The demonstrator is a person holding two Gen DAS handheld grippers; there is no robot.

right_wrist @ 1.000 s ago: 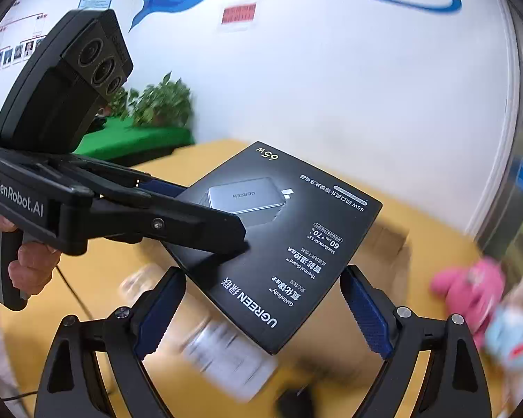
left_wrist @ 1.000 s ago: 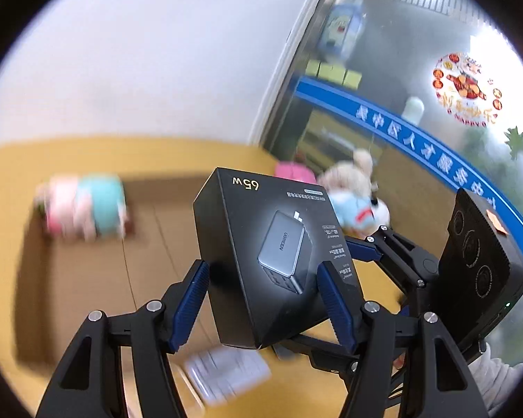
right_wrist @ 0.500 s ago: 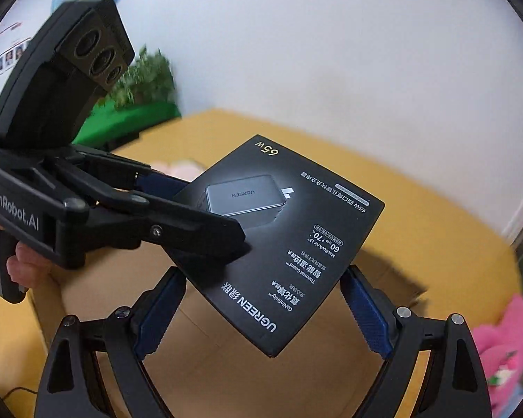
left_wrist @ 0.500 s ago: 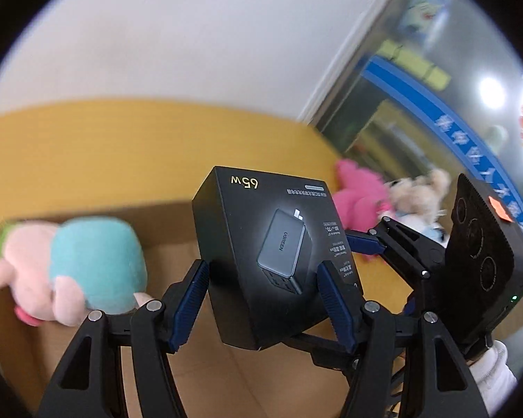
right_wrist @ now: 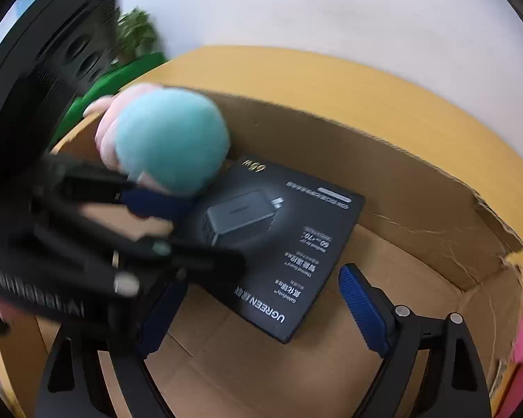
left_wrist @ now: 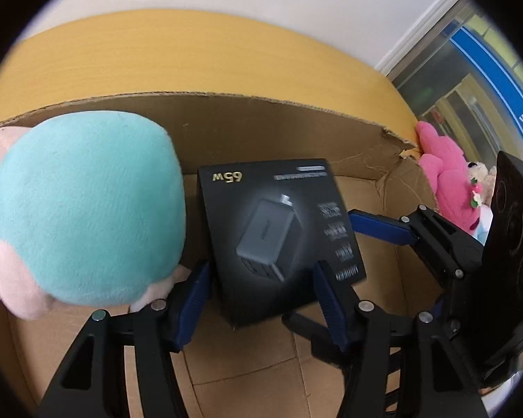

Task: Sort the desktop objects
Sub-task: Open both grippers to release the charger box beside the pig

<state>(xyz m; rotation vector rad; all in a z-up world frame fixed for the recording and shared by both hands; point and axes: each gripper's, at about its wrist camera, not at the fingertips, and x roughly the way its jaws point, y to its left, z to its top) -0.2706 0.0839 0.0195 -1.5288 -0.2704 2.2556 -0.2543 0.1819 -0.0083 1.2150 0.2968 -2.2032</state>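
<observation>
A black charger box (left_wrist: 275,237) marked 65W sits between the blue pads of my left gripper (left_wrist: 260,264). The pads touch its sides while the jaws are closing, and the box looks slightly blurred. It hangs low inside an open cardboard carton (left_wrist: 279,129); I cannot tell whether it rests on the floor. In the right wrist view the charger box (right_wrist: 279,244) lies between the wide-open fingers of my right gripper (right_wrist: 261,277), with a gap at the right pad. A teal and pink plush toy (left_wrist: 83,209) fills the carton's left end, right beside the box.
The carton (right_wrist: 418,216) stands on a yellow table (left_wrist: 191,55) near a white wall; its right wall is torn. A pink plush (left_wrist: 442,174) lies outside the carton on the right. A green plant (right_wrist: 136,31) stands behind on the left.
Both grippers have come down with the charger box from above the table into the carton. The teal plush is now close beside the left fingers. The box has shifted slightly forward between the left pads.
</observation>
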